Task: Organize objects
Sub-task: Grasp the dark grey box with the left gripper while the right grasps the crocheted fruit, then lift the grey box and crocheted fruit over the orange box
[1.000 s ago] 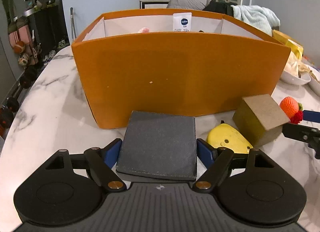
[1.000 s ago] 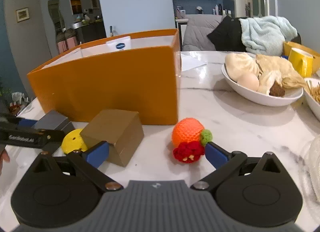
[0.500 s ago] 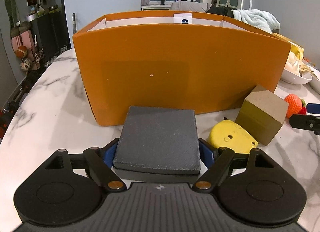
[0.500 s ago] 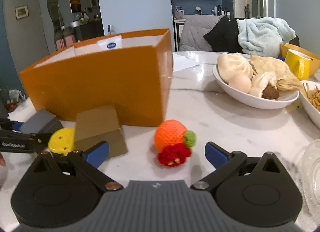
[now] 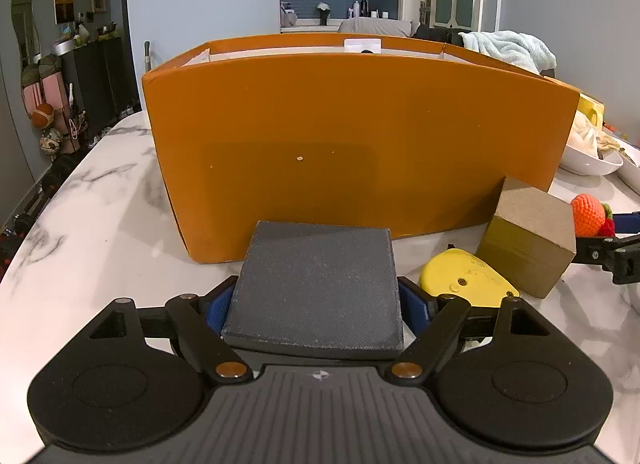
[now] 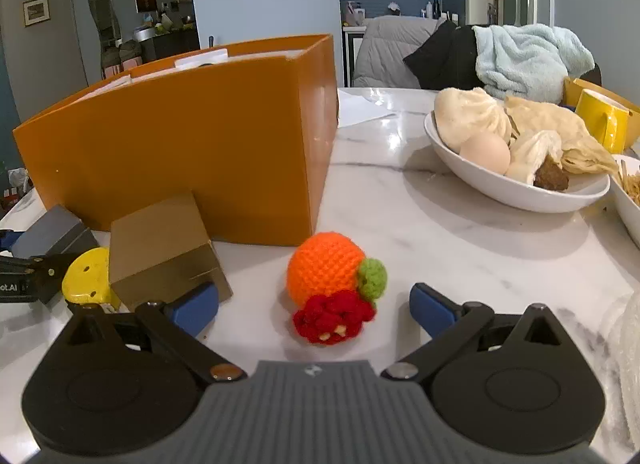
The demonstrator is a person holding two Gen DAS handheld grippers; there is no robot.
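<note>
My left gripper is shut on a flat dark grey box, held just in front of a large orange box. A yellow tape measure and a brown cardboard cube sit to its right. My right gripper is open around a crocheted orange fruit toy with red and green parts, which rests on the marble table. The orange box, the cube, the tape measure and the grey box also show in the right wrist view.
A white bowl of buns and an egg stands at the right, with a yellow mug behind it. A second white dish is at the far right edge. A white packet sticks up inside the orange box.
The left gripper has dropped lower, facing the orange box's front wall, still gripping the grey box. The right gripper has shifted so the crocheted fruit sits between its open fingers.
</note>
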